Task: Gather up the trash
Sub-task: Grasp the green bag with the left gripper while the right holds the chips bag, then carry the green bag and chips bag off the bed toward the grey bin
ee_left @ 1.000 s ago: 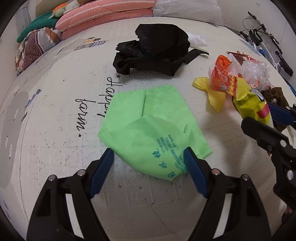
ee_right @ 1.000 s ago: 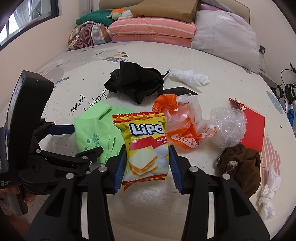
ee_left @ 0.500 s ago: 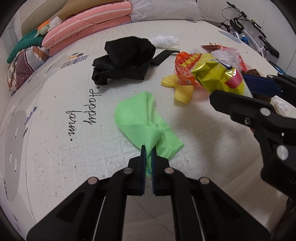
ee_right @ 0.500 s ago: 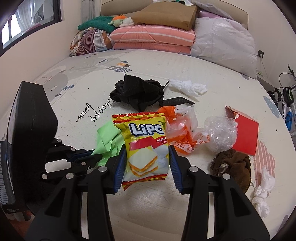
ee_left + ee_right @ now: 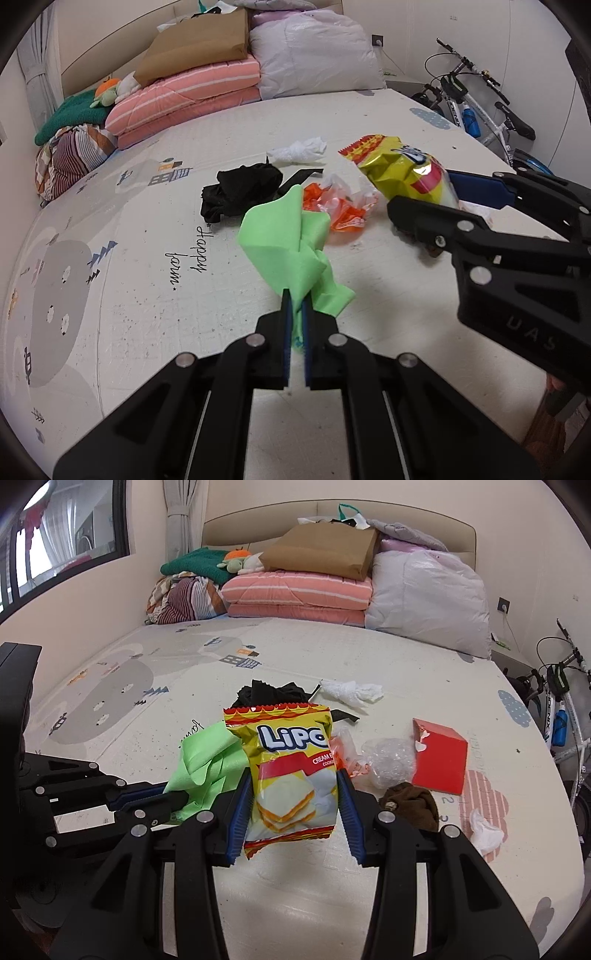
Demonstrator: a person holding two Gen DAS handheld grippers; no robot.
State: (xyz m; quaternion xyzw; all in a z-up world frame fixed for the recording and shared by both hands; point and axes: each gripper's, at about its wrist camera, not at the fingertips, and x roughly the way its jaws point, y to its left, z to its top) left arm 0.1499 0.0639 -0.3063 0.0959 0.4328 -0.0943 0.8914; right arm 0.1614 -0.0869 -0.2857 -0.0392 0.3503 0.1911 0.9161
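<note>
**Left wrist and right wrist: two pieces of trash in hand, most of it on the mat**

Left wrist view: the left gripper (image 5: 296,306) has its jaws pinched tight on a corner of the green plastic bag (image 5: 291,236), which hangs crumpled and lifted clear of the play mat (image 5: 147,295). To the right, the right gripper (image 5: 436,195) carries the yellow snack packet (image 5: 399,171) in the air. Behind them on the mat lie a black cloth (image 5: 240,190), a white tissue (image 5: 299,151) and an orange wrapper (image 5: 341,212), all untouched. A bicycle (image 5: 476,107) leans by the far wall.

Right wrist view: the right gripper (image 5: 291,805) has its jaws set about halfway, clamped on the two sides of the yellow snack packet (image 5: 288,775), which stands upright between them, off the mat. Just left, the green plastic bag (image 5: 207,764) dangles from the left gripper (image 5: 173,799). On the mat to the right I can see a clear plastic wad (image 5: 388,760), a red box (image 5: 439,757), a brown lump (image 5: 410,803) and another white tissue (image 5: 484,829) near the edge.

I judge the job to be early: two items are picked up, but no bin or open trash bag shows in either view, so nothing counts as disposed of yet. At least seven loose pieces are left to gather.
</note>
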